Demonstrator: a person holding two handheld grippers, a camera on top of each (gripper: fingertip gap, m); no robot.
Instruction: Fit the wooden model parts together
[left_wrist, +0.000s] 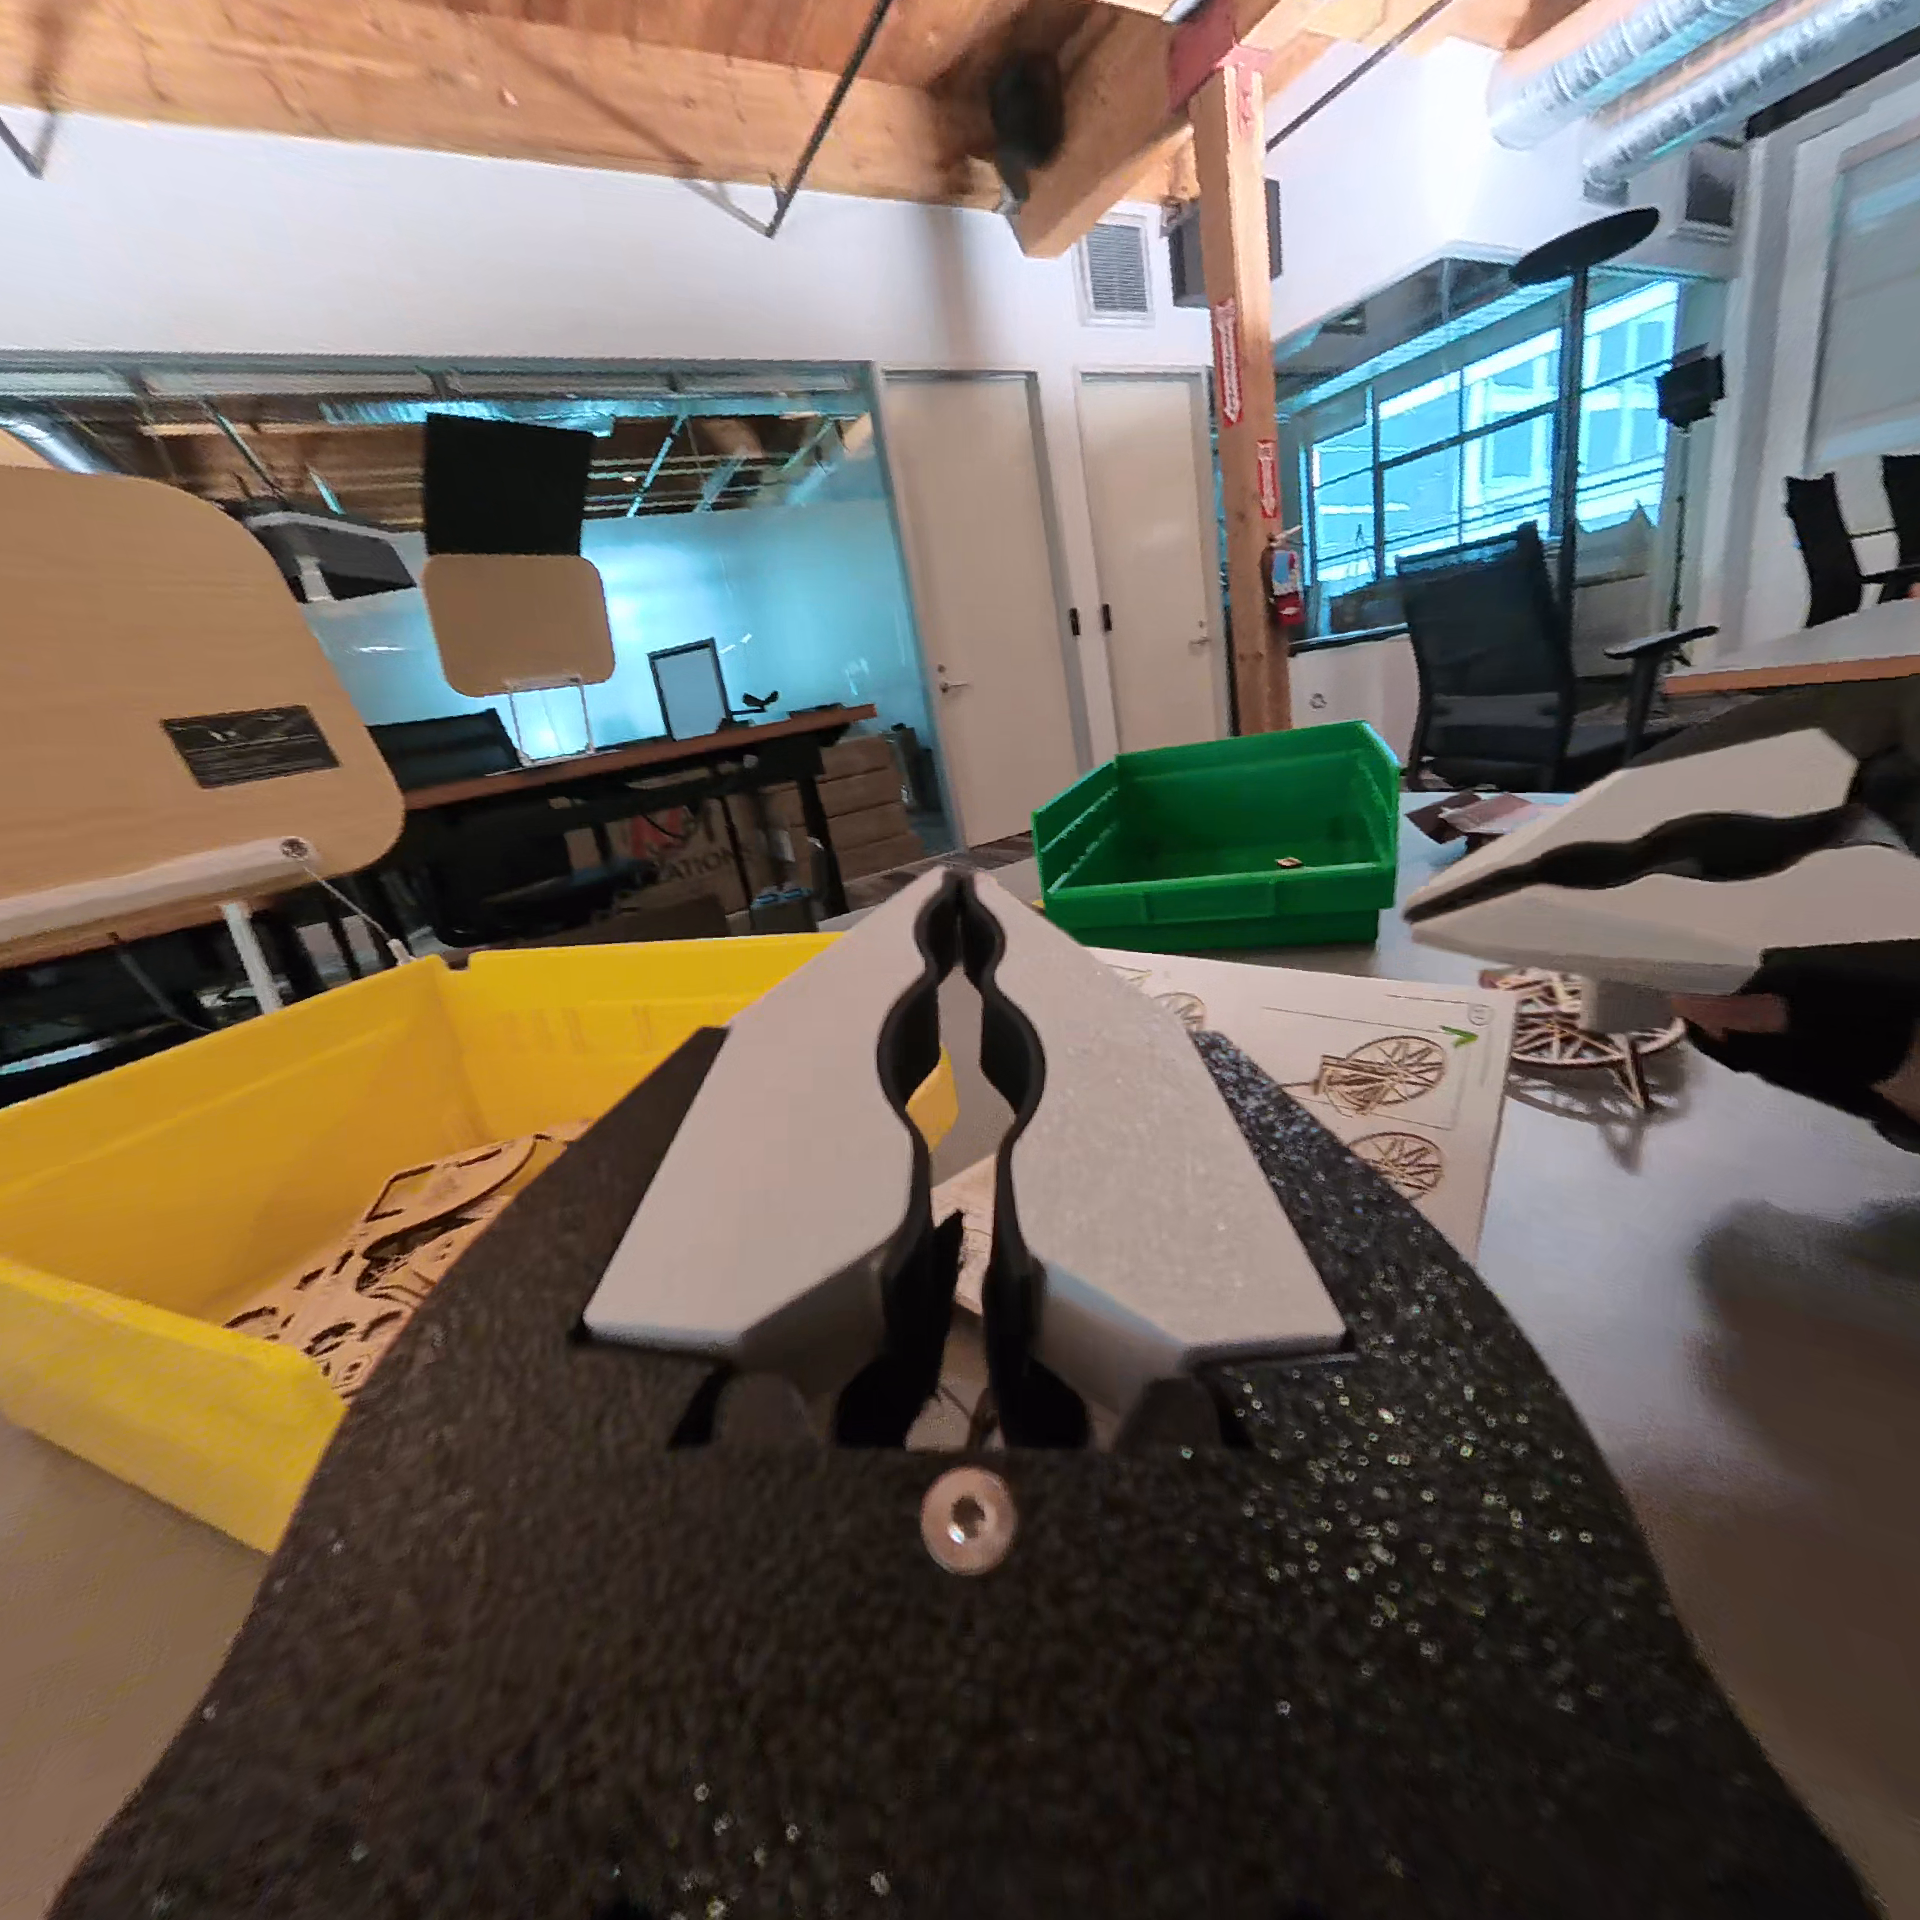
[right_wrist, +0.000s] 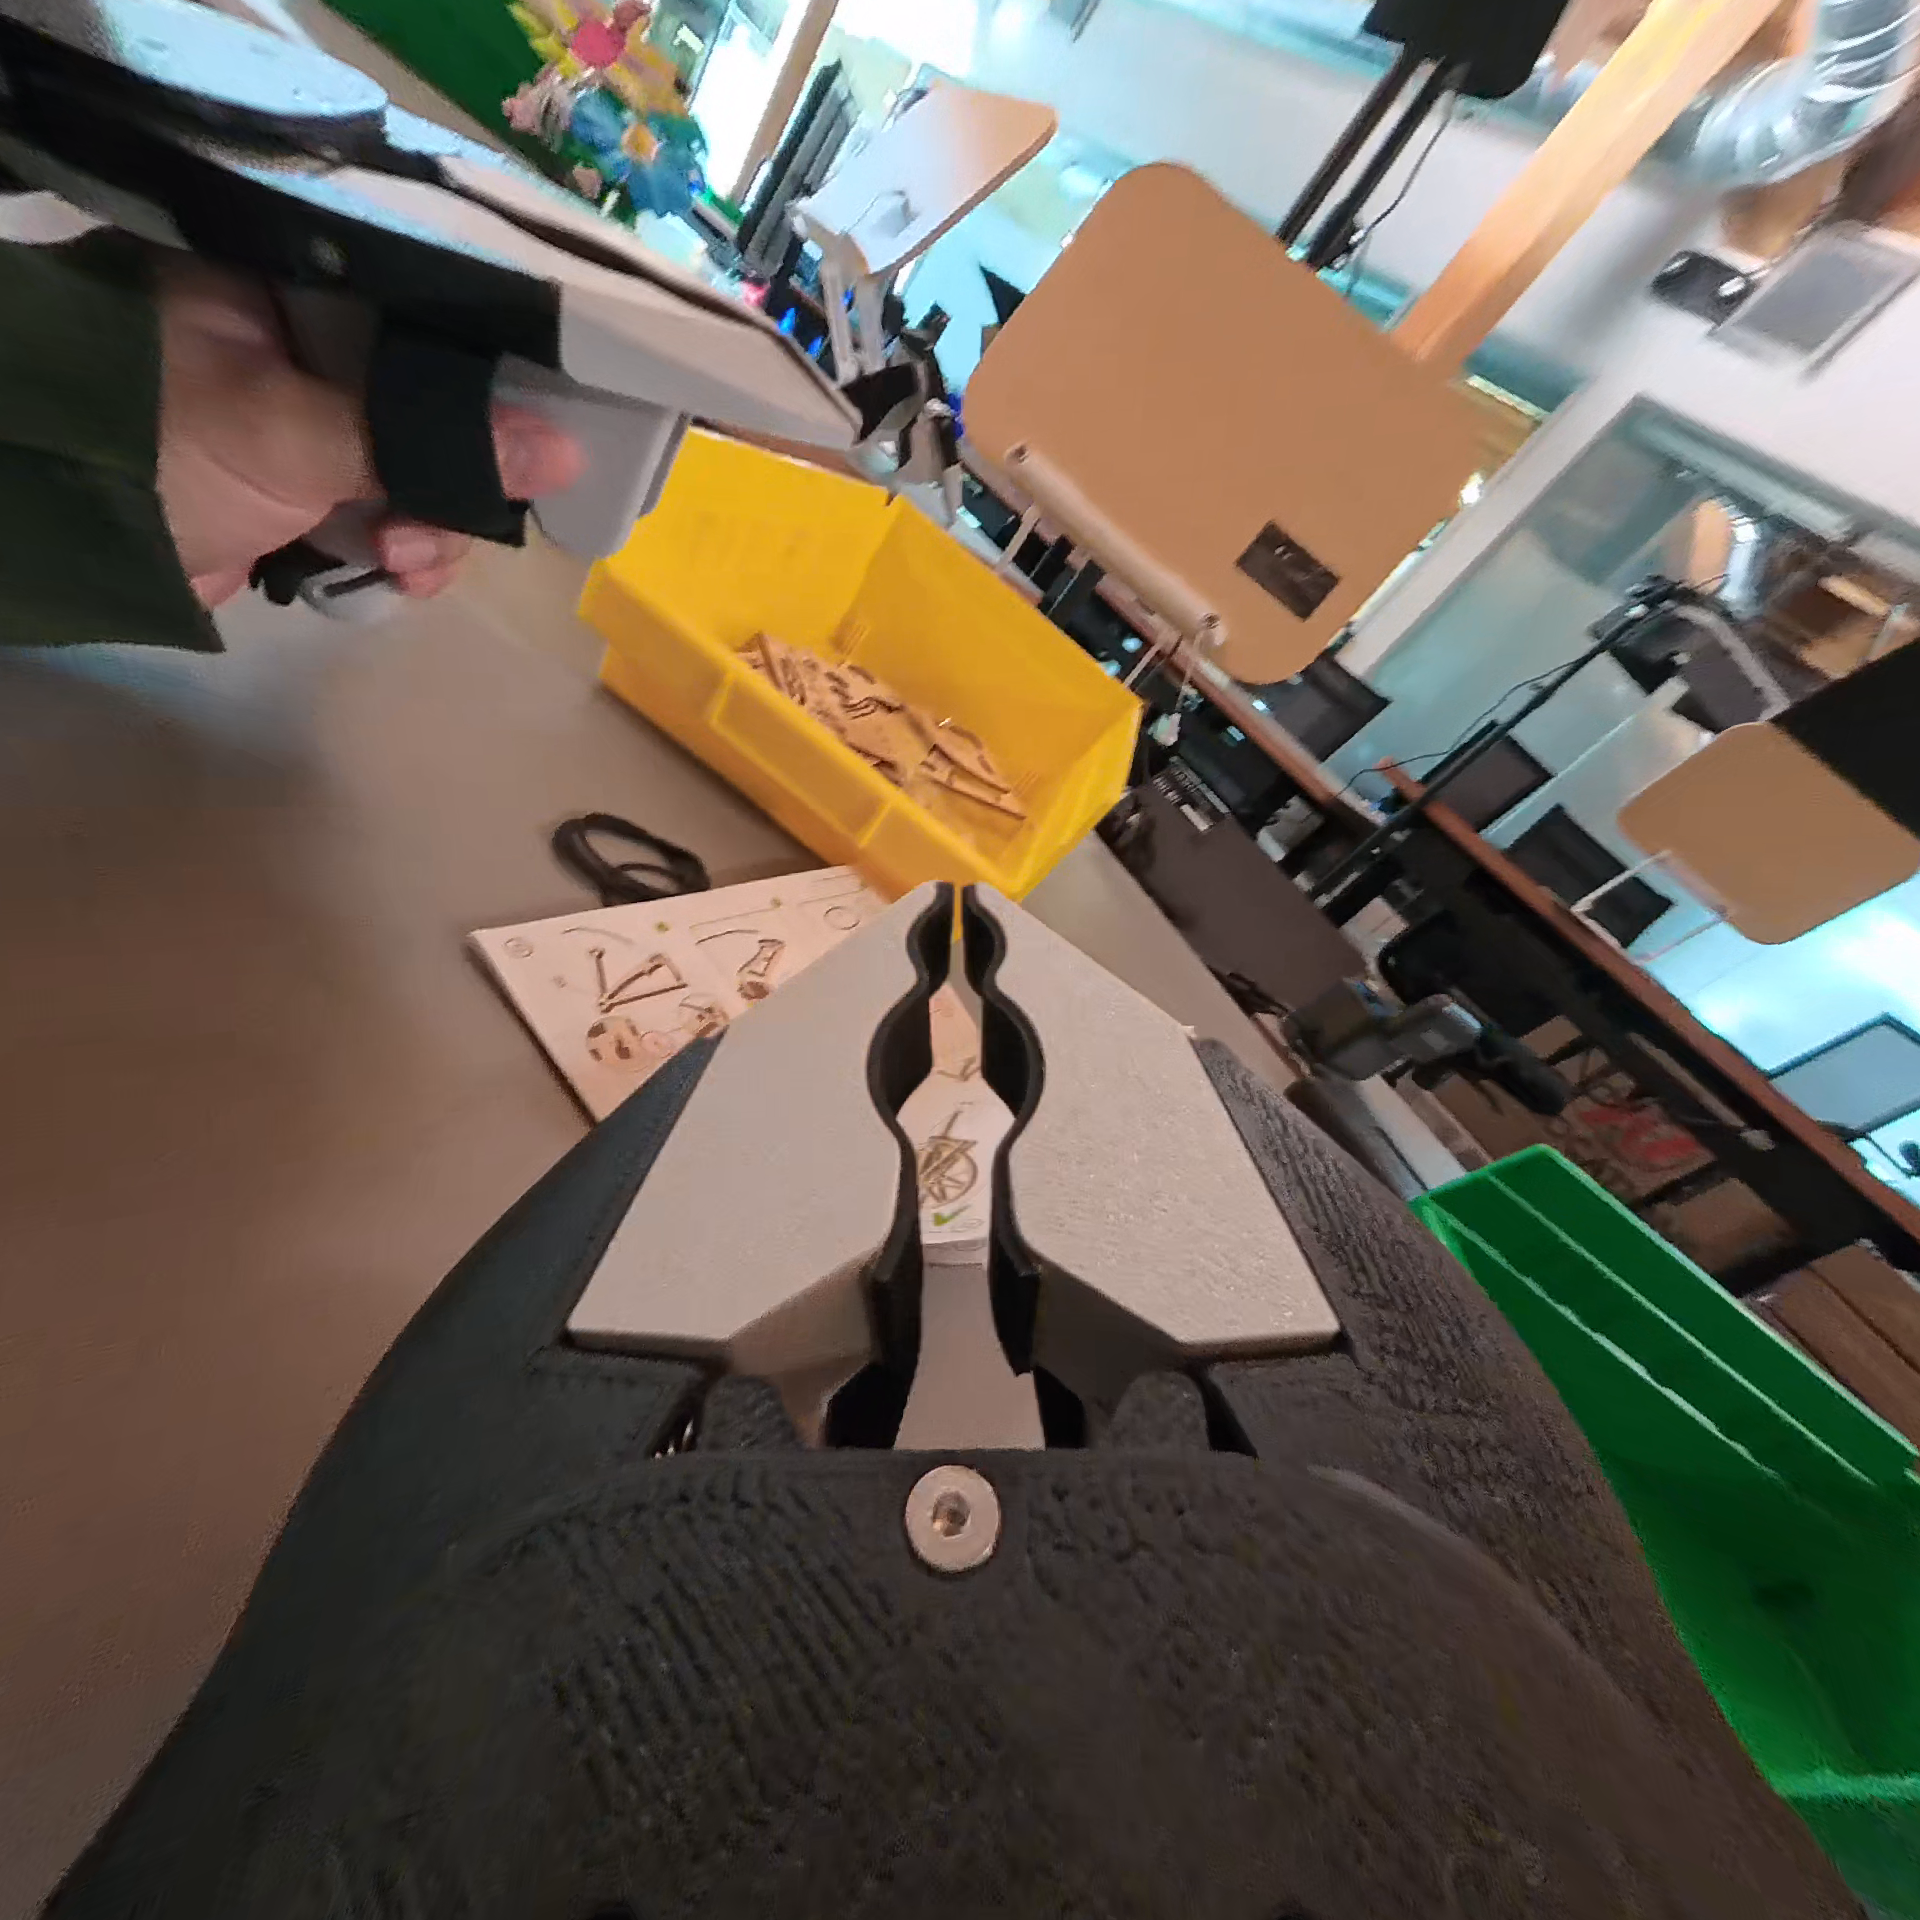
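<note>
Several flat wooden model parts (left_wrist: 416, 1257) lie in a yellow bin (left_wrist: 156, 1340) at the left; both also show in the right wrist view, the parts (right_wrist: 883, 727) inside the bin (right_wrist: 790, 748). A partly built wooden wheel piece (left_wrist: 1579, 1044) lies on the table beneath the right gripper (left_wrist: 1423, 914). My left gripper (left_wrist: 961, 883) is shut and holds nothing I can see, raised above the bin's near corner. My right gripper (right_wrist: 956, 896) is shut and empty above the instruction sheet (right_wrist: 644, 977). The left gripper (right_wrist: 857, 421) shows at upper left in a hand.
A green bin (left_wrist: 1216, 904) stands at the back of the grey table (left_wrist: 1662, 1351), and shows at the right in the right wrist view (right_wrist: 1662, 1382). The instruction sheet (left_wrist: 1351, 1049) lies in the middle. Black bands (right_wrist: 623, 852) lie near the yellow bin. Desks and chairs stand behind.
</note>
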